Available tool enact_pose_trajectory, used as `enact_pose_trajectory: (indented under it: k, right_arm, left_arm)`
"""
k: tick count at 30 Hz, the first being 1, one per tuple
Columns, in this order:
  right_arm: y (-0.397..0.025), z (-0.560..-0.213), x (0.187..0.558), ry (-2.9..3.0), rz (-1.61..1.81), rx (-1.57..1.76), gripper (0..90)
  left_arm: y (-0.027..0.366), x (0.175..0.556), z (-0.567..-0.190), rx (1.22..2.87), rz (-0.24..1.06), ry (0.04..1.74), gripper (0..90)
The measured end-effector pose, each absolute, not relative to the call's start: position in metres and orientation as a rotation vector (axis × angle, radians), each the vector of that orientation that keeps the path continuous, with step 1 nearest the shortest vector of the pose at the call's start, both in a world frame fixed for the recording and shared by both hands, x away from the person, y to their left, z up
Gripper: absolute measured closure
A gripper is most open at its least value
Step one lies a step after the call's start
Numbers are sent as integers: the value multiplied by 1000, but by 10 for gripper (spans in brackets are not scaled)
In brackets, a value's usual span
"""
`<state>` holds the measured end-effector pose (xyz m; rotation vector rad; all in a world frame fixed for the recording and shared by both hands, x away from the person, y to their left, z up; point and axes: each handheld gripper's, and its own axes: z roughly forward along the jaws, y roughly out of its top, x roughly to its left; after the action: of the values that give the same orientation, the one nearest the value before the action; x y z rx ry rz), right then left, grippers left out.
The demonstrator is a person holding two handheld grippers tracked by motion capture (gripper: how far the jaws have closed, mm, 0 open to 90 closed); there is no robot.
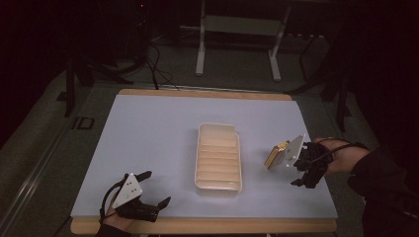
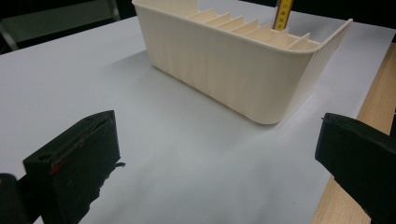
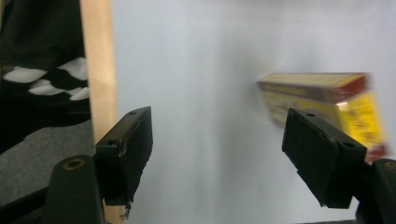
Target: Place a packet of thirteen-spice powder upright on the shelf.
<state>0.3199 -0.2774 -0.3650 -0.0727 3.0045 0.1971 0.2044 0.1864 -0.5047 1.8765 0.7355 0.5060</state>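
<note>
The right gripper (image 3: 217, 149), jaws wide apart, nears a yellow box (image 1: 275, 156) beside the slotted tray (image 1: 218, 157). It should centre both jaws on the box before closing. The left gripper (image 2: 219, 168) rests open.

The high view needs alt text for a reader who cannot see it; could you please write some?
A cream slotted tray stands mid-table on a white sheet. To its right, the right gripper, open, is beside a yellow box. The left gripper, also open, rests near the table's front left edge.
</note>
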Motion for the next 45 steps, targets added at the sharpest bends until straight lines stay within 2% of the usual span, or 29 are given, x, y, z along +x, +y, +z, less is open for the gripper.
enact_pose_trajectory:
  k: [10,13,28,38,45]
  right_arm:
    - [-276,-363,343,2925,188,-62,245]
    - [-275,-363,352,2857,235,-56,301]
    - [-270,-386,392,2882,155,-35,371]
    - [-263,-407,404,2990,3,-68,530]
    - [-261,-403,409,3050,-11,-20,663]
  left_arm:
    - [186,205,-505,1882,498,735,0]
    - [186,205,-506,1885,497,735,0]
    - [186,205,-506,1885,490,731,0]
    - [187,205,-506,1884,487,732,0]
    - [187,205,-506,1883,485,732,0]
